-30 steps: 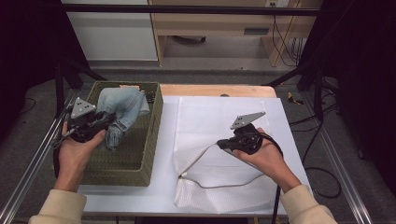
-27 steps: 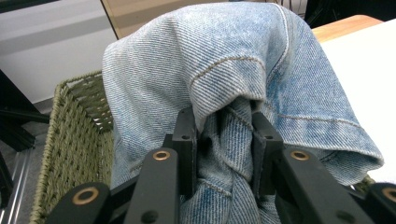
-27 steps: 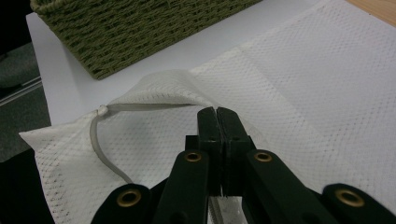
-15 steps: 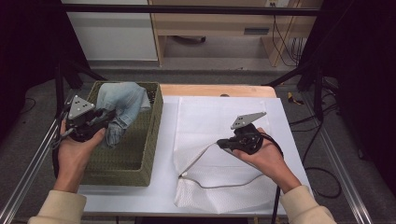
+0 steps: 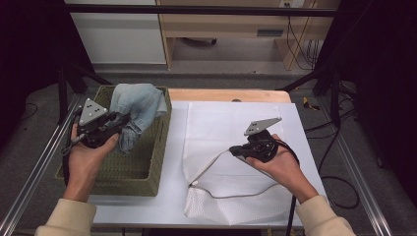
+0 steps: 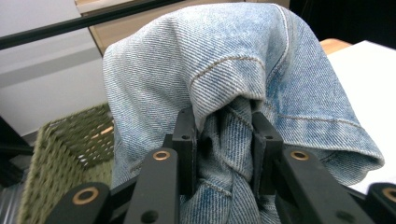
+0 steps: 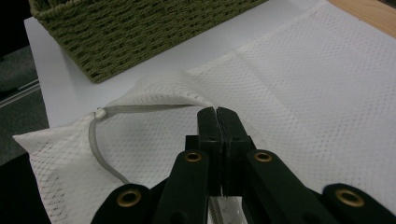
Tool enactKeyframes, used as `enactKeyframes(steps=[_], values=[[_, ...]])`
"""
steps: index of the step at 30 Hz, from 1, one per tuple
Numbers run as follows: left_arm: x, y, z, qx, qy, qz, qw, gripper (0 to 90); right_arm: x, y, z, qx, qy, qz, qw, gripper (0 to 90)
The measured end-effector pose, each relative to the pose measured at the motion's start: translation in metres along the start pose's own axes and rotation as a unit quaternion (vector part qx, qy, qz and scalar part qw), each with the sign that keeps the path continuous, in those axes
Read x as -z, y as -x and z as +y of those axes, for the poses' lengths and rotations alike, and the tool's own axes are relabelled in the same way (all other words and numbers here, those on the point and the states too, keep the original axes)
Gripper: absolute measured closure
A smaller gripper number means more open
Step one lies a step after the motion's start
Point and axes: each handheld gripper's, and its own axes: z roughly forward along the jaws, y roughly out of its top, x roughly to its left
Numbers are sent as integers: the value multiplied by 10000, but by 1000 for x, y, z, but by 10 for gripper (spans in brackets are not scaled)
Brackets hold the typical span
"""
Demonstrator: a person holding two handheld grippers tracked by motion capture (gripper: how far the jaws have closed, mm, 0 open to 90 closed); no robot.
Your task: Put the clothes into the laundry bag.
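Denim garment [image 5: 136, 105] hangs over the woven basket [image 5: 158, 147] at 10 o'clock on the surface, left tongs [image 5: 117, 121] clenched on a bunched fold. Soft, floppy and fairly heavy, so grip thick seams. Right tongs [image 5: 235, 151] pinch the mesh bag's [image 5: 236, 132] mouth edge; light and limp.

I see faded blue denim [image 6: 243, 70], coarse twill with tan stitching, against the left gripper [image 6: 223, 149] in matt black plastic with brass-coloured rivets. The basket [image 7: 140, 32] is rough woven green fibre. The white mesh bag [image 7: 299, 107] looks finely netted, on a smooth matt white bench [image 5: 169, 196].
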Motion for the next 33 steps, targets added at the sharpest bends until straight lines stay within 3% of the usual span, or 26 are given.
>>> enactKeyframes(steps=[6,9,14,16,19,25,33], values=[[-8,8,7,45,52,-54,10000,687,-1,1,0,-50,13,-11,10000,895],[-12,15,12,79,196,-275,9994,687,-1,3,0,-45,16,-12,10000,895],[-14,32,20,69,230,-363,9991,687,1,4,0,-72,5,-12,10000,895],[-16,38,22,68,318,-545,9980,687,2,5,0,-102,12,-3,9999,895],[-17,47,27,-48,394,-639,9972,688,3,6,0,-81,-13,14,10000,895],[-14,66,34,-92,455,-905,9948,688,3,6,1,-109,-46,26,9999,895],[-5,89,35,-256,563,-1187,9910,688,3,7,2,-189,-67,61,9998,895]])
